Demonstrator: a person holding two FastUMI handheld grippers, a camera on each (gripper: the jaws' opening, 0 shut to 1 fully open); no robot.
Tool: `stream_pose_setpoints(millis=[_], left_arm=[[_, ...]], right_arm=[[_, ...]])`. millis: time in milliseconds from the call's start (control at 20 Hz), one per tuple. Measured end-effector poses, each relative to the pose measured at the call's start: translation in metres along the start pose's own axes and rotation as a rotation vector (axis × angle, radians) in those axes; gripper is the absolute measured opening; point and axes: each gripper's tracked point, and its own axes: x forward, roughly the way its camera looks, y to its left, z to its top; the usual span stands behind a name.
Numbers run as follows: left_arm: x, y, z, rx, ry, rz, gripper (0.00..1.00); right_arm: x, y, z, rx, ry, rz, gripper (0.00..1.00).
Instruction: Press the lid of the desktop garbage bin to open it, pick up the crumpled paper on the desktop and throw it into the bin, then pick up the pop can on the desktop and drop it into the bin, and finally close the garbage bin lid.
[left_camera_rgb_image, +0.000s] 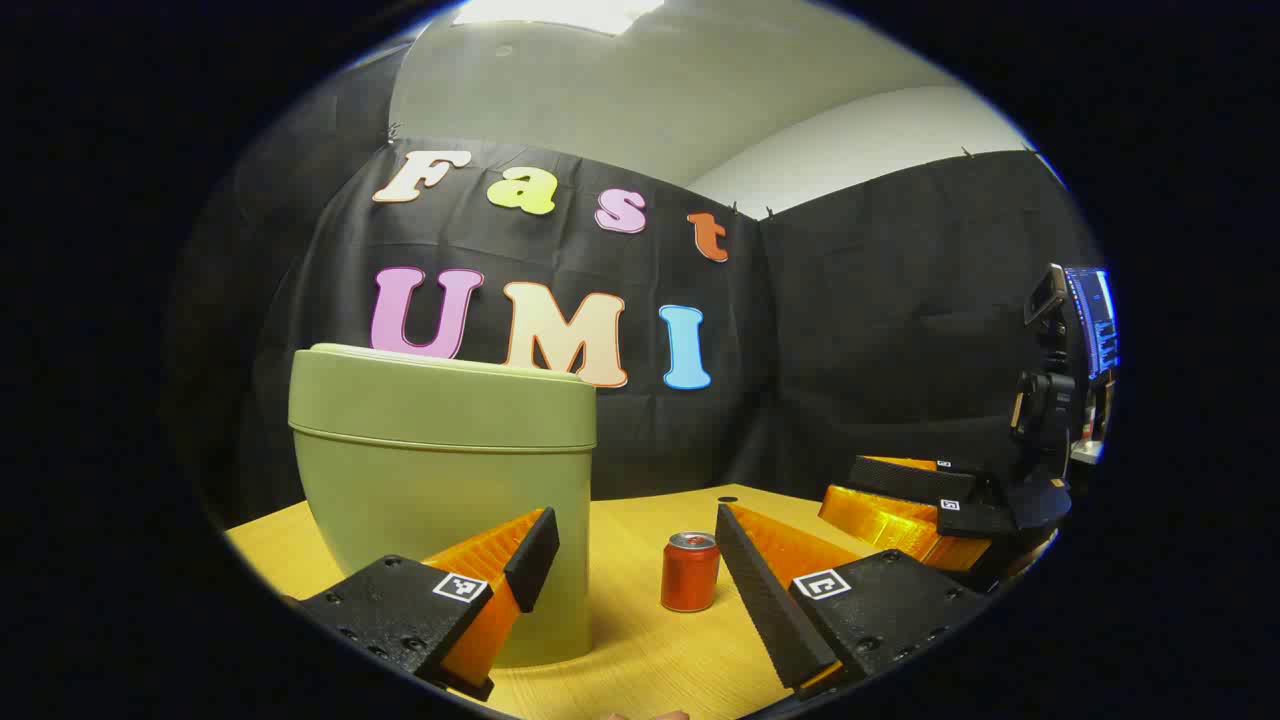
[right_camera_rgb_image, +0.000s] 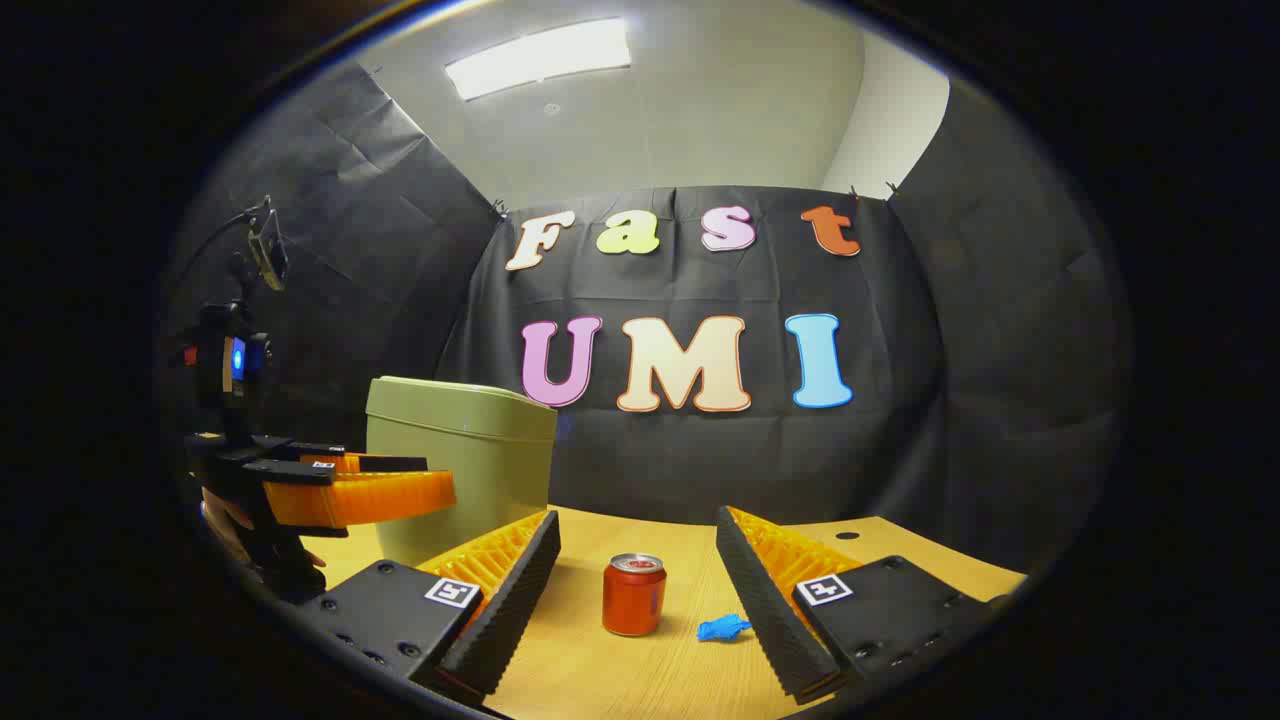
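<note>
The pale wooden desktop (right_camera_rgb_image: 900, 545) carries everything here, and the biggest thing on it is the sage-green plastic garbage bin (left_camera_rgb_image: 440, 490), upright toward the left with its flat lid (left_camera_rgb_image: 445, 395) down and closed. In front of it, standing upright and well clear of the bin, is the small red pop can (right_camera_rgb_image: 633, 595) with a silver top; just to its right in the right gripper view lies a little blue crumpled scrap (right_camera_rgb_image: 723, 628), which I take to be the paper. By my reckoning nothing has been done yet: the lid wants pressing, then paper, can, and closing all remain. The left gripper (left_camera_rgb_image: 635, 555) hangs near the bin's front, jaws spread wide and empty, the can seen between them farther off. The right gripper (right_camera_rgb_image: 635, 565) is likewise parted and holding nothing, facing the can. I can make out no brand on the can; the fingers carry small square black-and-white markers, not readable text.
</note>
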Motion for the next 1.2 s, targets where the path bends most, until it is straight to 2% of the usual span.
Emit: stream_pose_setpoints(millis=[550, 1050, 1150, 1200], left_arm=[[-0.001, -0.002, 0.001, 0.001, 0.010, 0.011, 0.95], [-0.002, -0.010, 0.005, -0.007, -0.006, -0.010, 0.95], [-0.004, -0.010, 0.005, -0.017, -0.002, -0.010, 0.87], [-0.004, -0.009, 0.003, -0.012, 0.006, -0.006, 0.80]], right_arm=[[0.001, -0.004, 0.001, 0.017, 0.022, -0.010, 0.99], [0.000, -0.004, 0.007, 0.025, 0.013, -0.026, 1.00], [0.000, -0.002, 0.007, 0.021, 0.010, -0.028, 0.99], [0.000, -0.001, 0.007, 0.020, 0.008, -0.026, 0.99]])
